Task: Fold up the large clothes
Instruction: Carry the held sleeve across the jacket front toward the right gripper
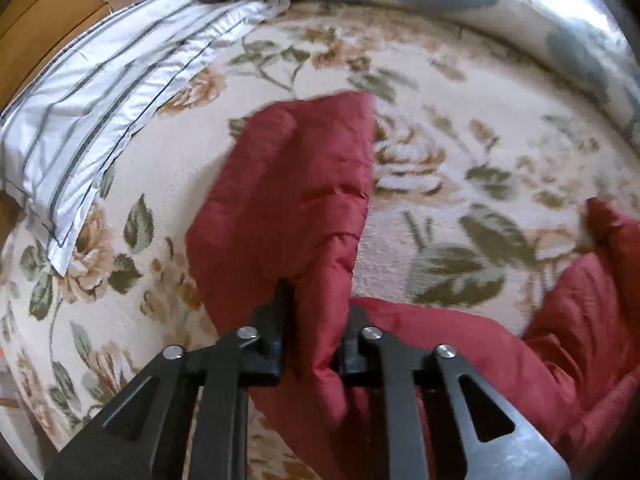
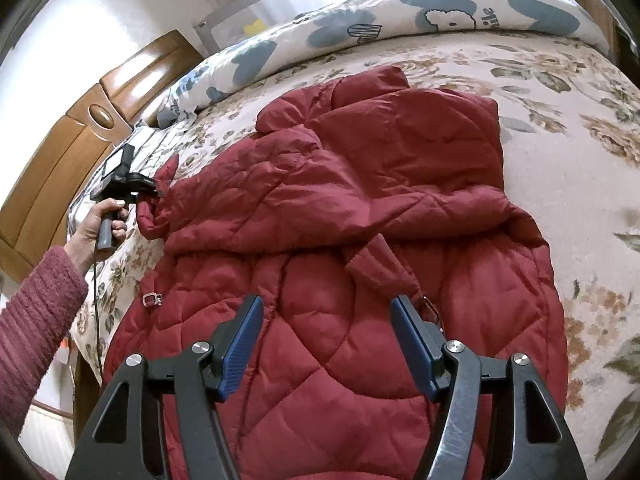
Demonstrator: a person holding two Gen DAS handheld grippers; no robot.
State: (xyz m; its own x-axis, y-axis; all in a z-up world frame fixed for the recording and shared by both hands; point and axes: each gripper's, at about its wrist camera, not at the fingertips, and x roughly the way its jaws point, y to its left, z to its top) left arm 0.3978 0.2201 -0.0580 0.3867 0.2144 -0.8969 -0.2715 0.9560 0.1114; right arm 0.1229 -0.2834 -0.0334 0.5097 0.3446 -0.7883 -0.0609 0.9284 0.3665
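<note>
A red quilted jacket [image 2: 360,208] lies spread on the floral bedspread [image 2: 580,168]. My left gripper [image 1: 316,320] is shut on the jacket's sleeve [image 1: 296,184] and holds its end raised above the bed. In the right wrist view the left gripper [image 2: 154,194] shows at the far left, shut on the sleeve end [image 2: 150,216]. My right gripper [image 2: 326,320] is open and empty, just above the jacket's lower body, its blue pads [image 2: 240,348] wide apart.
A striped pillow [image 1: 92,120] lies at the bed's head by the wooden headboard [image 2: 80,140]. A blue-patterned duvet [image 2: 400,12] is bunched along the far side. Bare bedspread [image 1: 460,184] lies right of the sleeve.
</note>
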